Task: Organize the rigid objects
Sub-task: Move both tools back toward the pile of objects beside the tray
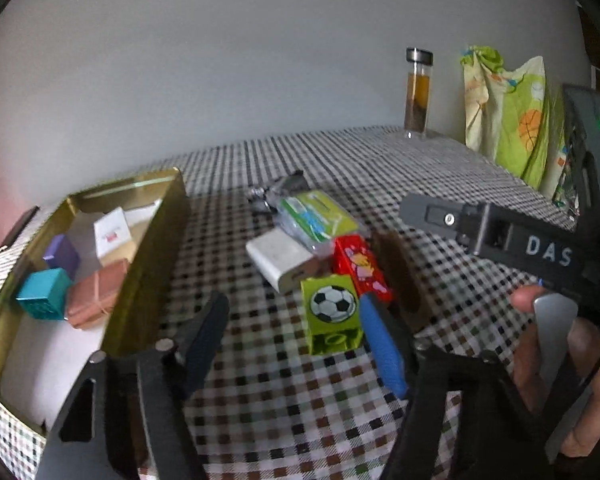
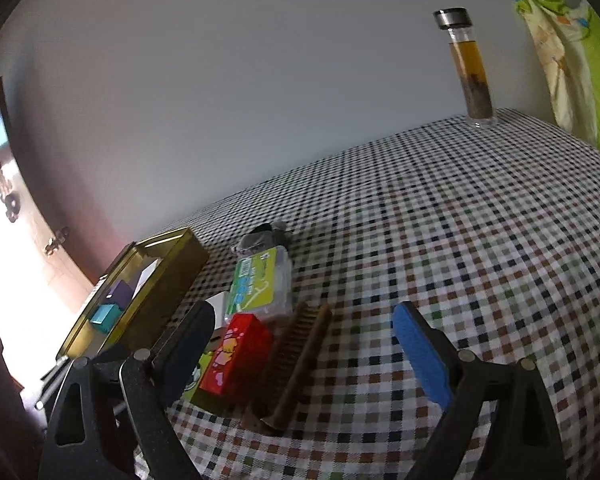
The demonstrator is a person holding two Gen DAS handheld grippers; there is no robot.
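Note:
A gold tin [image 1: 148, 248] at the left holds teal, purple, brown and white blocks. On the checked cloth lie a green football block [image 1: 334, 316], a red block [image 1: 360, 268], a white box [image 1: 280, 258], a green packet [image 1: 320, 216] and a brown comb [image 1: 400, 276]. My left gripper [image 1: 296, 320] is open and empty, its blue finger beside the football block. My right gripper [image 2: 304, 332] is open and empty, its jaws standing around the comb [image 2: 296, 364] and the red block [image 2: 236, 356]. The tin [image 2: 160, 292] is to its left.
A glass bottle [image 1: 418, 92] with brown contents stands at the table's far edge, also in the right wrist view [image 2: 468, 68]. A green patterned bag [image 1: 512, 120] leans at the far right. The right gripper's body [image 1: 540, 248] and the hand holding it fill the right side.

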